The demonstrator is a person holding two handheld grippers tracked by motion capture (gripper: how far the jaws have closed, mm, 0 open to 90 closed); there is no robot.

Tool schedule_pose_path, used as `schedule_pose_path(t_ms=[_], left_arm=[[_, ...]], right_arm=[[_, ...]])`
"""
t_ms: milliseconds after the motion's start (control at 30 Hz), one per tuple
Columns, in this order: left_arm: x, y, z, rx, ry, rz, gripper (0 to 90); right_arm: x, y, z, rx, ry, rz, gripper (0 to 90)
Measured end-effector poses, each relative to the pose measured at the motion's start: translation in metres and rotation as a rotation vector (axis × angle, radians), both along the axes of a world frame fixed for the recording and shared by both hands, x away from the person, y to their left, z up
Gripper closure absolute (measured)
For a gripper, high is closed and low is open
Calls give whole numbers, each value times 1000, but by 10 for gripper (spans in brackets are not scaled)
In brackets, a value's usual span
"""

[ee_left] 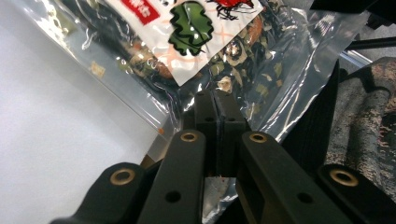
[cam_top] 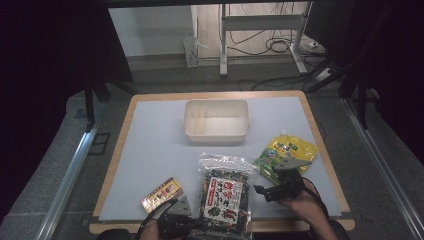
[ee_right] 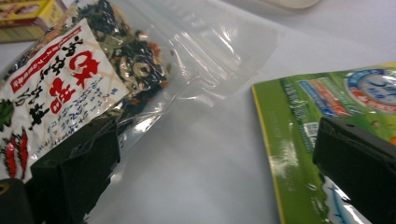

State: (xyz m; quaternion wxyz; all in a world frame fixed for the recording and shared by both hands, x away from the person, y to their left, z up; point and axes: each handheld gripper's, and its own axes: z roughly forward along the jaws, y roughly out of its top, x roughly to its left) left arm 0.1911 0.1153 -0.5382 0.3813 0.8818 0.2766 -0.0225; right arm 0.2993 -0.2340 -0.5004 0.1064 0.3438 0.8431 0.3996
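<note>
The left gripper [ee_left: 215,100] has its jaws pressed together at the near edge of the clear bag [ee_left: 140,60], the tips nipping the plastic film at its lower corner. In the high view this gripper [cam_top: 186,216] sits at the table's front edge, just left of the bag's bottom, with the person's left hand [cam_top: 152,230] behind it.

The right gripper [ee_right: 215,154] stands with its jaws wide apart and nothing between them but bare table. One jaw lies over the edge of the clear bag [ee_right: 140,70], the other over the green and yellow packet [ee_right: 327,102]; whether either pad presses down cannot be told. In the high view the right gripper [cam_top: 274,185] hangs between those two items, the right hand [cam_top: 300,200] holding it from the front right.

The clear bag [cam_top: 223,195], full of dark dried pieces and bearing a white label with red writing, lies flat at the front middle of the table [cam_top: 150,150]. The packet [cam_top: 285,152] lies to its right, just beside it. A small yellow and red box [cam_top: 161,194] lies to the bag's left, apart from it. A cream tub [cam_top: 216,121] stands farther back, well apart from the rest.
</note>
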Motion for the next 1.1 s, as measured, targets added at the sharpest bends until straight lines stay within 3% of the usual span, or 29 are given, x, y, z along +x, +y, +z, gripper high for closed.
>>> schedule_pose_path(t_ms=[200,333,633,867,1067,1100], left_arm=[[0,-4,-2,19,10,-5,900],[1,-3,-2,12,19,-3,900],[1,-4,-2,21,14,-8,900],[1,-8,-2,39,6,-12,900],[3,-9,1,33,-9,-9,900],[3,-9,3,33,-22,-4,900]], right_arm=[[1,5,0,46,55,29,55],[3,17,0,76,108,100,157],[9,37,-2,108,162,204,310],[12,37,0,238,232,264,558],[13,38,15,264,247,322,682],[13,37,17,288,259,329,705]])
